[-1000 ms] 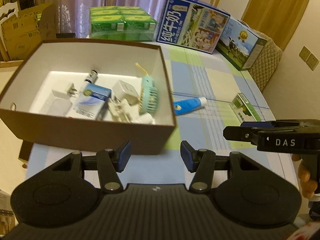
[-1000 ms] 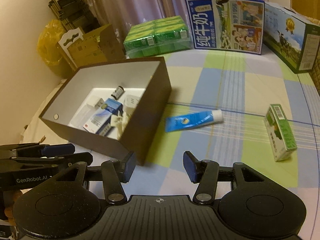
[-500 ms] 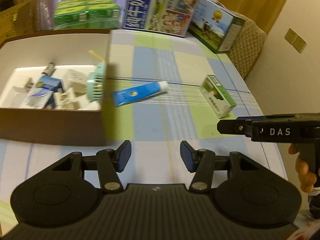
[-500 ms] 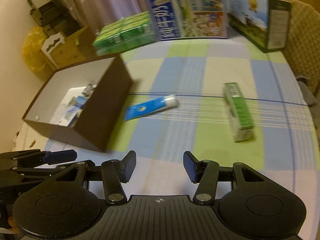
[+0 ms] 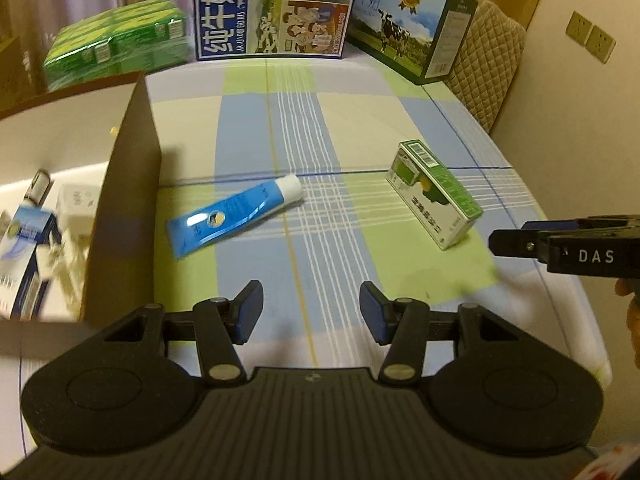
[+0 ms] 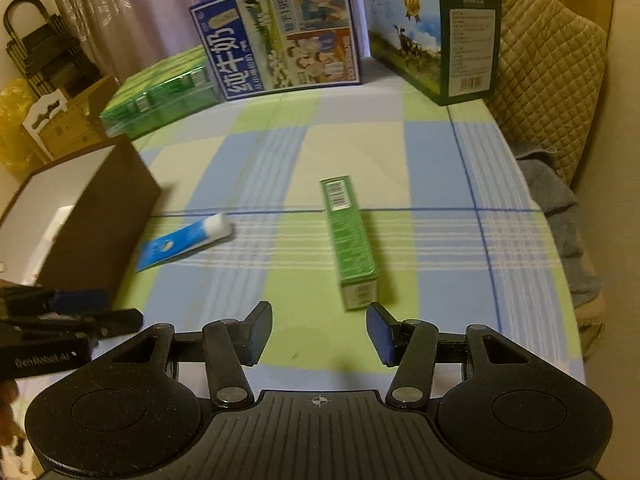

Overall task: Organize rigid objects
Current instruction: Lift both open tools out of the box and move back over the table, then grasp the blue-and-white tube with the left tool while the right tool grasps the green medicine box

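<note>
Both tongs, left [image 5: 311, 314] and right [image 6: 319, 332], have swung away from the brown box [image 5: 120, 216], gaping and empty. Beside it lies the blue tube [image 5: 236, 216]; the green carton [image 6: 350, 240] beyond may skid if nudged.

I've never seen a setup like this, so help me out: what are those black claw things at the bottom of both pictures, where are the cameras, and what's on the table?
Those are two hand-held grippers, one in each of a person's hands, each with a camera looking along its fingers. One picture comes from the left gripper, the other from the right gripper. Both are open and hold nothing. On the checked tablecloth lie a blue tube and a small green carton. Left of the tube stands a brown box already holding small items. Milk cartons line the far edge.
</note>
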Motion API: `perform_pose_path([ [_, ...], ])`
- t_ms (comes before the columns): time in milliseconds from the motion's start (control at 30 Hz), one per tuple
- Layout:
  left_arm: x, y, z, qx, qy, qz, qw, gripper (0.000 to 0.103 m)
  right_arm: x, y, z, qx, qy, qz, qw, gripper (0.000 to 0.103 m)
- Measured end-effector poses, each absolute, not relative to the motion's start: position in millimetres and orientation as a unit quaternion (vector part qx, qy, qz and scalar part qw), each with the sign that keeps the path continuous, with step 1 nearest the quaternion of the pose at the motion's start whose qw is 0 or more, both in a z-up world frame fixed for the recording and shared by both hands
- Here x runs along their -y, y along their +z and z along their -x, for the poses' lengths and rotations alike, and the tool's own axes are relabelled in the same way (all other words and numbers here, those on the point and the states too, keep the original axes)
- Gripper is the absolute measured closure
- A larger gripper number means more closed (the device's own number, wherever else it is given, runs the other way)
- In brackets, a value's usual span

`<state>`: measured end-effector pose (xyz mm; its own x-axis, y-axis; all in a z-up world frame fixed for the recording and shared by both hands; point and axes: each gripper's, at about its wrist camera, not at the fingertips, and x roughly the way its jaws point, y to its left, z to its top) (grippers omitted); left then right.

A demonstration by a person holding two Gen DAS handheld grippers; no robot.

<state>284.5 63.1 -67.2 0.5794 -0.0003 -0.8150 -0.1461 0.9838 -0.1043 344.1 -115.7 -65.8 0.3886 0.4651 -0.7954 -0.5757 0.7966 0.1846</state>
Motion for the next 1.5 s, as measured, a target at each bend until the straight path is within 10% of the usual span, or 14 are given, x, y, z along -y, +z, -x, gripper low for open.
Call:
perform_pose_path([
  [467,-71,-95,-353,-0.489,0.04,0.013,0.871,0.055,85,-108,-389,-0.431,0.33,0.116,0.832,0.054],
  [633,-80,-105,-371,-0.504,0.042,-0.002,0.863,0.055,72,-119,-395,-0.425,0.328,0.155,0.829,0.075],
  [1500,-112,-144,-428,-0.55,0.01,-0.028,0.834,0.054,77,-121,-409,-0.428,0.282,0.127,0.849,0.076],
])
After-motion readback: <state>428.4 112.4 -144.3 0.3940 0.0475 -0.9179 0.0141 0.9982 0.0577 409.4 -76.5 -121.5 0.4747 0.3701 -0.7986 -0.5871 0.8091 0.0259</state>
